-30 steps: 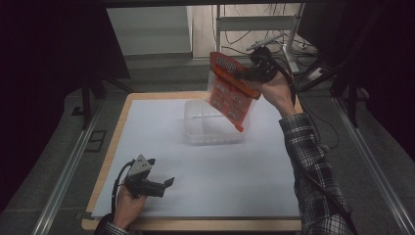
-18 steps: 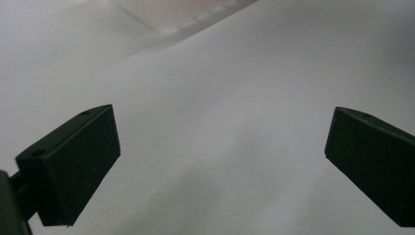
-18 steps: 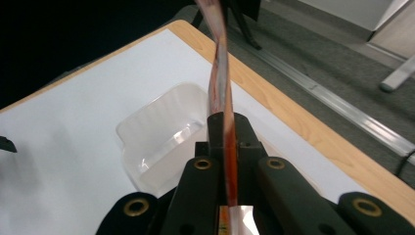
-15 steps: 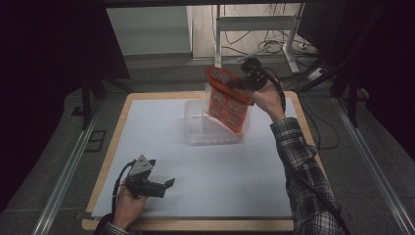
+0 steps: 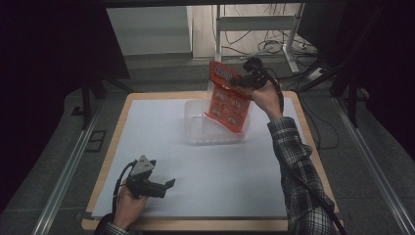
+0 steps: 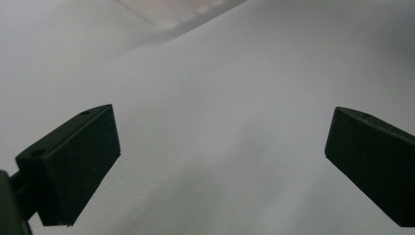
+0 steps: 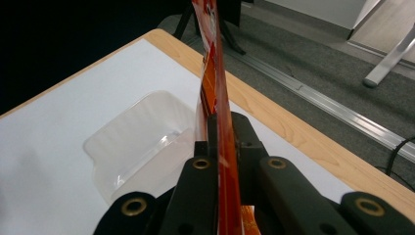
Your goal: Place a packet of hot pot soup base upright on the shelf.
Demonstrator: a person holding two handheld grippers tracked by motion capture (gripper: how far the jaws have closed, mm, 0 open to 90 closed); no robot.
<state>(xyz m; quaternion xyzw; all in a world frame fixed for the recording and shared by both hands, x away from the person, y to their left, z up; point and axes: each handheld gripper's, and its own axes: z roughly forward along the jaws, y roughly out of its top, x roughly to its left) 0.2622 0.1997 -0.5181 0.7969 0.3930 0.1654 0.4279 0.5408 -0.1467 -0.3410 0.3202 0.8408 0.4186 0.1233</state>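
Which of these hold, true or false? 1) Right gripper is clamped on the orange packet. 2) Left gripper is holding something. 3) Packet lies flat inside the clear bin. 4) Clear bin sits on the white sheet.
1) True: the right gripper is shut on the orange packet.
2) False: the left gripper is open, with nothing between its jaws, low over the white sheet.
3) False: the packet hangs tilted over the clear bin, held in the air.
4) True.

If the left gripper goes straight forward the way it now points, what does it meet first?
Probably only the white table sheet: the open left gripper faces bare sheet. The clear plastic container lies farther off; depth is unclear.
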